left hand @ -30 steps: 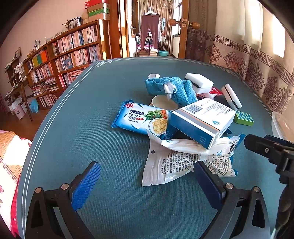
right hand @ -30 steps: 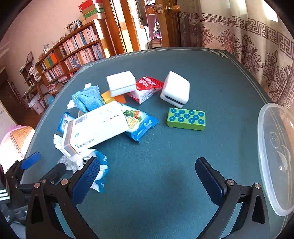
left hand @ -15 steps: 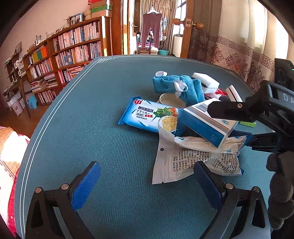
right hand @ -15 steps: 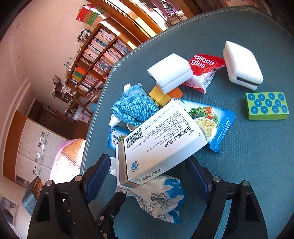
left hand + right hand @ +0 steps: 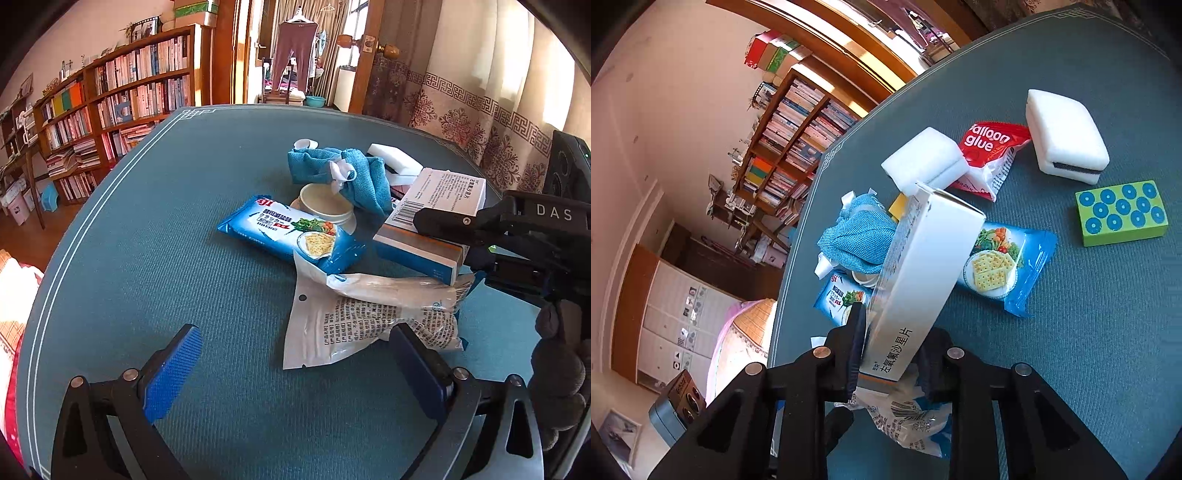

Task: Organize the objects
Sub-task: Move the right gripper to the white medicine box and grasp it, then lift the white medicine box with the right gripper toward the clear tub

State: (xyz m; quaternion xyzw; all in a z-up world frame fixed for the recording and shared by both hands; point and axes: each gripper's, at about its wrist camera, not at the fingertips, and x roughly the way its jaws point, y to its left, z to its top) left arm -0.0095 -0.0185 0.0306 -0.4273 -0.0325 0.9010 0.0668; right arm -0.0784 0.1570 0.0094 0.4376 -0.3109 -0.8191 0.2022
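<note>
Right wrist view: right gripper (image 5: 892, 354) has just closed on the box (image 5: 923, 273), lift comes next; left gripper (image 5: 295, 369) gapes wide.

A lived-in home, probably a living room: a long wooden bookcase (image 5: 122, 99) crammed with books lines the wall, patterned curtains (image 5: 476, 107) hang at the window, trousers (image 5: 291, 55) dry on a hanger beyond the wooden doorway, and the surface (image 5: 155, 236) wears teal cloth.

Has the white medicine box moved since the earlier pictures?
Yes. The white medicine box has tipped onto its edge, between the just-closed right gripper, above the cracker packet.
</note>
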